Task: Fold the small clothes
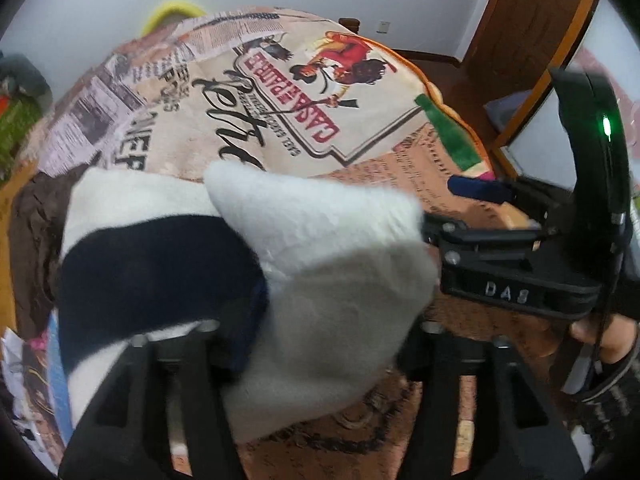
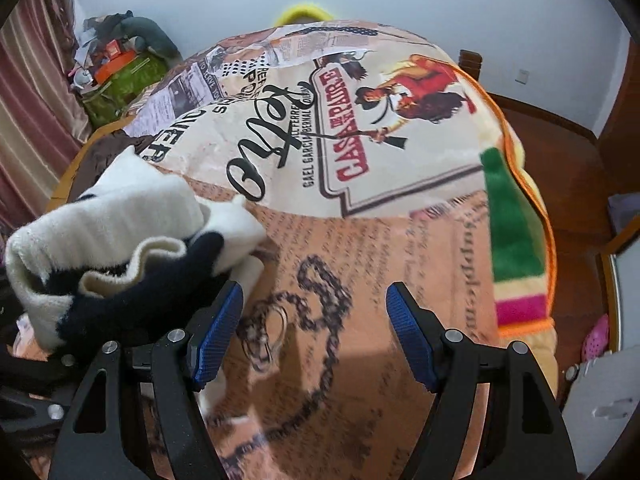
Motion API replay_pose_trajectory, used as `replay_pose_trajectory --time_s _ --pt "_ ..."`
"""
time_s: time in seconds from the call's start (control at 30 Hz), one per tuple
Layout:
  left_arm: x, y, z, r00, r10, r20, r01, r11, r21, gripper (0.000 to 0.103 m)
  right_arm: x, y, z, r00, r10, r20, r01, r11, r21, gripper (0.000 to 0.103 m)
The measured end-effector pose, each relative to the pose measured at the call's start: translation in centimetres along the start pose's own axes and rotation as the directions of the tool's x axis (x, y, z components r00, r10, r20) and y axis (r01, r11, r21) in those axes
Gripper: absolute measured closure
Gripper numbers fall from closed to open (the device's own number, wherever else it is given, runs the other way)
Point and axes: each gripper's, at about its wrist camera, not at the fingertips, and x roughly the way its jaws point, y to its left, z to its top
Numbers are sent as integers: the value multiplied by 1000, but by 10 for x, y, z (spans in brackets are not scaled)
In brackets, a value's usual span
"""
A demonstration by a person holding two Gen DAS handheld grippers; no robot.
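**Sock lifted over the printed blanket**

Pale walls and a wooden door frame [image 1: 532, 40] surround a surface draped in a printed blanket [image 2: 400, 208] with newspaper text and a poster motif. At the left tongs [image 1: 312, 344], a white and navy sock [image 1: 320, 272] covers the space between the fingers; they seem to be pinching it, though the fabric hides the pads. The right tongs [image 2: 314, 332] stand spread wide, blue pads [image 2: 218, 332] bare, just beside the sock's bunched cuff [image 2: 120, 248].
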Motion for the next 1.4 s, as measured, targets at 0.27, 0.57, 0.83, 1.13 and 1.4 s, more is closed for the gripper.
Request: replay_pose_trajectory --time_s 0.27,0.57,0.83,1.13,1.4 --pt "-44 14 -2 996 -92 9 92 995 -43 28 -33 15 -16 999 -14 39 16 999 -42 32" --pt "-92 127 11 995 14 100 12 967 -256 22 -46 36 -39 998 42 42 -39 998 -55 30" --pt "-32 174 53 985 170 32 -159 962 -221 8 -12 58 -66 986 148 -72 -147 989 17 31" --pt "72 174 49 946 290 -147 -286 957 46 5 -1 88 -72 974 205 -98 -204 979 21 30" --pt "37 199 -4 964 207 -170 -212 977 -11 3 -5 96 -69 971 224 -84 -222 975 32 30"
